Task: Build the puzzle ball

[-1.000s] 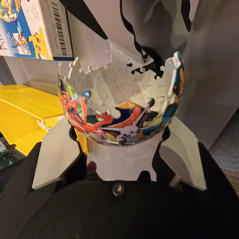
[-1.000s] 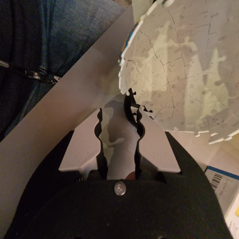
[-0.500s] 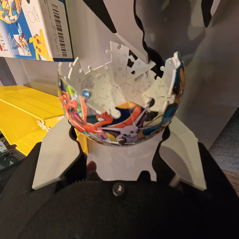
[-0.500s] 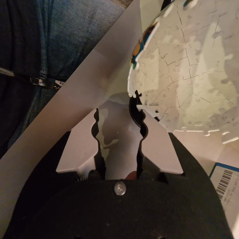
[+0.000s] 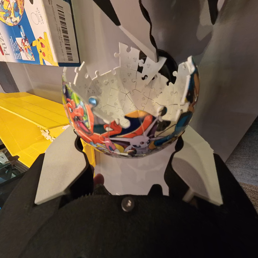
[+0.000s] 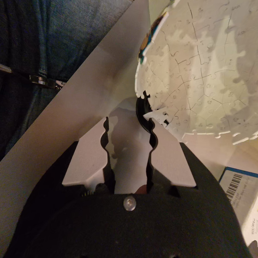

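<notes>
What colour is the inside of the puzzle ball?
White, the puzzle ball; best seen in the right wrist view.

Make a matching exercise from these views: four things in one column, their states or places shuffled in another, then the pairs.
1. puzzle ball
2. loose piece
3. puzzle box
4. right gripper

a. lies beyond the ball, upper left in the left view
b. open, one fingertip on the loose piece
c. tilted at the rim gap, not seated
d. half-built shell between the left gripper's fingers

1-d, 2-c, 3-a, 4-b
</notes>
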The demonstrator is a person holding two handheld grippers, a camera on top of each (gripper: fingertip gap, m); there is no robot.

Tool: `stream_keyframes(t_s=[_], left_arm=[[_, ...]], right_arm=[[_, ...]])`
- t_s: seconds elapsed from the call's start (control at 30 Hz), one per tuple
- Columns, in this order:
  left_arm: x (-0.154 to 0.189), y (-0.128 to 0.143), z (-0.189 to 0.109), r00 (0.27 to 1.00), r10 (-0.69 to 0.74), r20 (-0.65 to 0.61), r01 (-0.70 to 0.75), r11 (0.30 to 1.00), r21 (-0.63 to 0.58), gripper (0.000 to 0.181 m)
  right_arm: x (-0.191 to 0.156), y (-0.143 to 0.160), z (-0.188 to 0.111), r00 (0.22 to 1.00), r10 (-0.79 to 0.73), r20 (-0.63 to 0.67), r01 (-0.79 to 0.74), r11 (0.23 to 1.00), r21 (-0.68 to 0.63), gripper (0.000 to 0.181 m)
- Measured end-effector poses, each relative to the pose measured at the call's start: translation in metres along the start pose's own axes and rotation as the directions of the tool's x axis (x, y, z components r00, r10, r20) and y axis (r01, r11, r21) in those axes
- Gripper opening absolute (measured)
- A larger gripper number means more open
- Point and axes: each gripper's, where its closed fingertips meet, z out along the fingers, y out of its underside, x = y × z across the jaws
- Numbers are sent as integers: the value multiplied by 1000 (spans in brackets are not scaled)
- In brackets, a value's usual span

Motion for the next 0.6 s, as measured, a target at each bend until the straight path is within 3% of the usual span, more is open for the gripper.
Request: stream_keyframes(t_s=[0.6], left_arm=[[0,-1,0,1000,3,-5,-3,1000,1,129]], right_arm=[[10,2,-10,997,41,-63,-40,999,9,56]])
